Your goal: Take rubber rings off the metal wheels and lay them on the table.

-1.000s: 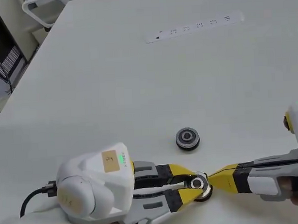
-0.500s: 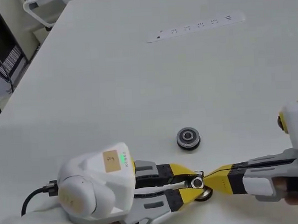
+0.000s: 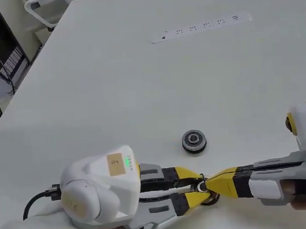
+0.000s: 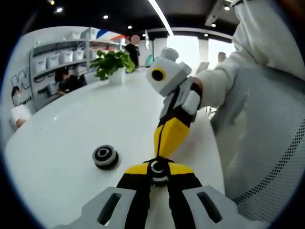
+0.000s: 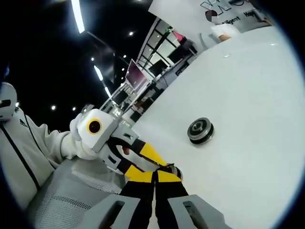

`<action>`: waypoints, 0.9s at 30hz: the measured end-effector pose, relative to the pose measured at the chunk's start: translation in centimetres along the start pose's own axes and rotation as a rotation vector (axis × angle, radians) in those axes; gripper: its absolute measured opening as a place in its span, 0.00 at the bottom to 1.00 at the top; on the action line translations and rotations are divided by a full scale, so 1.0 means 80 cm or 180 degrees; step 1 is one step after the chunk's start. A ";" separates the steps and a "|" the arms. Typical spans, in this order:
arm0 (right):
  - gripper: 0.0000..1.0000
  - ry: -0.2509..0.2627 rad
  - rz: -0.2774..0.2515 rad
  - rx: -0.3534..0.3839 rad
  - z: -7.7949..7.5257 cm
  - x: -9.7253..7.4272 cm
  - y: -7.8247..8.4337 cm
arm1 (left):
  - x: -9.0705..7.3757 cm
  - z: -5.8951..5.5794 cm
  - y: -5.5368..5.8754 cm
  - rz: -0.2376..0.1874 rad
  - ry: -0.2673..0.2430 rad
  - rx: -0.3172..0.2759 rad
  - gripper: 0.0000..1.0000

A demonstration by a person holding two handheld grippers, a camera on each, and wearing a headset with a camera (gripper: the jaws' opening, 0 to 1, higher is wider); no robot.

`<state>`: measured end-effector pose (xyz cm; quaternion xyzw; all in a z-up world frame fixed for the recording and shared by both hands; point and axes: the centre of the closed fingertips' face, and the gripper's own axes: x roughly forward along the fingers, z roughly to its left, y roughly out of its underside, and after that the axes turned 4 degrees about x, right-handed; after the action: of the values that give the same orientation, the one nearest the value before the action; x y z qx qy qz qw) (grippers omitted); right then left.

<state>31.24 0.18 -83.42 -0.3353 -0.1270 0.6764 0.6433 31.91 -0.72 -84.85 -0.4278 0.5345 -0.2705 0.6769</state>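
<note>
I'm clamping the left hand-held gripper point(image 4: 159, 168) on a wheel point(image 3: 210, 197) low by the worktop point(image 3: 141, 94). The right hand-held gripper point(image 5: 153, 175) is clenching at its rim, and I can't tell if it's holding the rubber ring point(image 4: 160, 181). Risk: tips slipping off, wheel twisting loose. Second wheel point(image 3: 194, 141) is lying near.

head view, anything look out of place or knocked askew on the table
Nothing stands out. The loose wheel lies flat on the table, ring on; the power strip lies flat farther back; the left gripper and right gripper meet at the second wheel.
</note>
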 end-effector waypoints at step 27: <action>0.00 -0.0023 -0.0166 0.0242 -0.003 -0.007 -0.005 | -0.005 0.002 0.001 0.0072 -0.0023 -0.0004 0.14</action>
<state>31.67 -0.32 -83.20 -0.3048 -0.1123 0.6649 0.6726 31.93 -0.34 -84.73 -0.4231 0.5370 -0.2609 0.6816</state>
